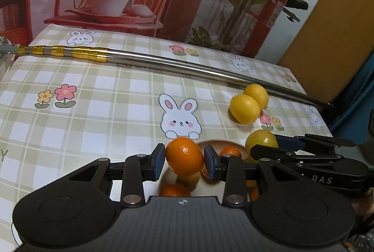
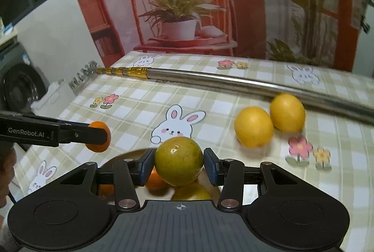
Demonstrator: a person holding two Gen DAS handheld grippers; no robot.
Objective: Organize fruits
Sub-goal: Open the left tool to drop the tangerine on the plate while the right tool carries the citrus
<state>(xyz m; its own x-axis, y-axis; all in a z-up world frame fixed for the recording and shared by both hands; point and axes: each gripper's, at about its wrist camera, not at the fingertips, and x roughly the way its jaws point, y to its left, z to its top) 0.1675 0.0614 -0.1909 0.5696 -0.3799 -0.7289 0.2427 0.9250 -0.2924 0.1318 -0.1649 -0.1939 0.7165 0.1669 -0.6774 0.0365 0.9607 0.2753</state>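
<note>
Your left gripper [image 1: 184, 157] reads "GenRobot.AI" on its side in the right view, and its fingers pinch an orange mandarin [image 1: 185, 156] at lower centre. Your right gripper [image 2: 178, 163], marked "DAS", squeezes a greenish-yellow fruit [image 2: 178, 161] over the bowl [image 2: 131, 155]. Two yellow fruits [image 2: 253, 127] lie right of centre by the metal pole [image 2: 233, 82], with open checked desk [image 2: 131, 111] on the left.
</note>
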